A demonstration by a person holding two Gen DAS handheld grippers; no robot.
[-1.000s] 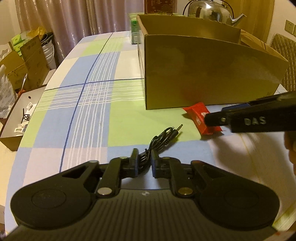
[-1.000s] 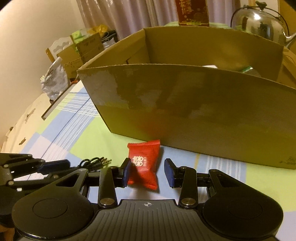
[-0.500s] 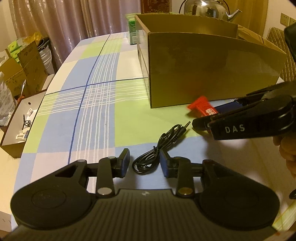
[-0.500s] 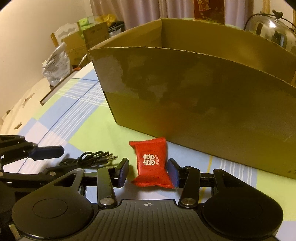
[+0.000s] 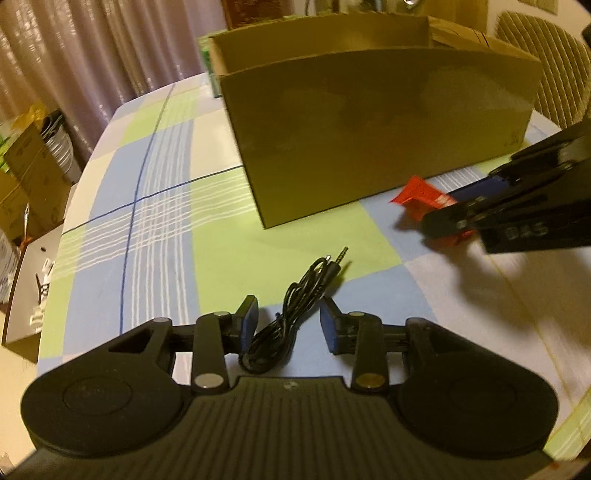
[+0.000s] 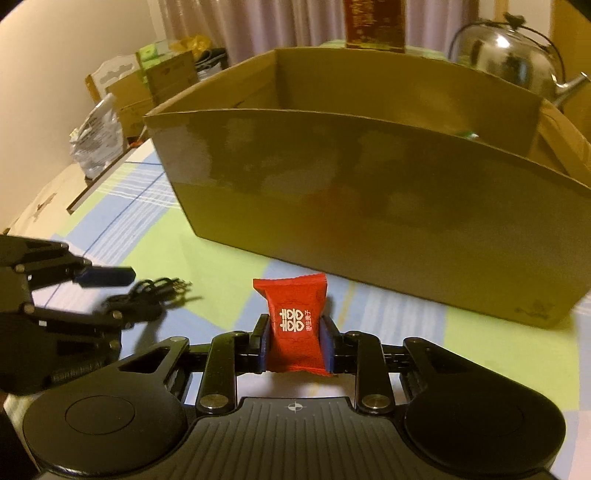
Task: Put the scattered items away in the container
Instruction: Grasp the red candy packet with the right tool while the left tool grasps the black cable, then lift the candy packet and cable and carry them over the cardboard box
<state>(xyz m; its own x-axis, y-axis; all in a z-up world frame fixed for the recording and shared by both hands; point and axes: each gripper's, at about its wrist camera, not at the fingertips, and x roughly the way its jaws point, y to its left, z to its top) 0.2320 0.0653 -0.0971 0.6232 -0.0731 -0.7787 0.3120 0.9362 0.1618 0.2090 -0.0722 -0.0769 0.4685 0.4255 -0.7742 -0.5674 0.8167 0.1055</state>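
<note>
A coiled black audio cable (image 5: 317, 273) lies on the checked tablecloth. Its near loop sits between the blue pads of my left gripper (image 5: 288, 321), which stands open; neither pad touches the cable. My right gripper (image 6: 295, 332) is shut on a red candy packet (image 6: 291, 295), which stands upright between its pads, close in front of the open cardboard box (image 6: 369, 206). In the left wrist view the right gripper (image 5: 443, 218) reaches in from the right with the red packet (image 5: 417, 192) held just off the cloth. The right wrist view has the left gripper (image 6: 122, 295) by the cable (image 6: 155, 291).
A steel kettle (image 6: 509, 51) and a dark red carton (image 6: 373, 22) stand behind the box. Cardboard boxes (image 5: 22, 177) and an open box of small parts (image 5: 33, 295) sit beyond the table's left edge. A padded chair (image 5: 546, 55) is at the far right.
My left gripper let go of the cable and its jaws now stand apart around it. My right gripper closed on the red packet and lifted it upright.
</note>
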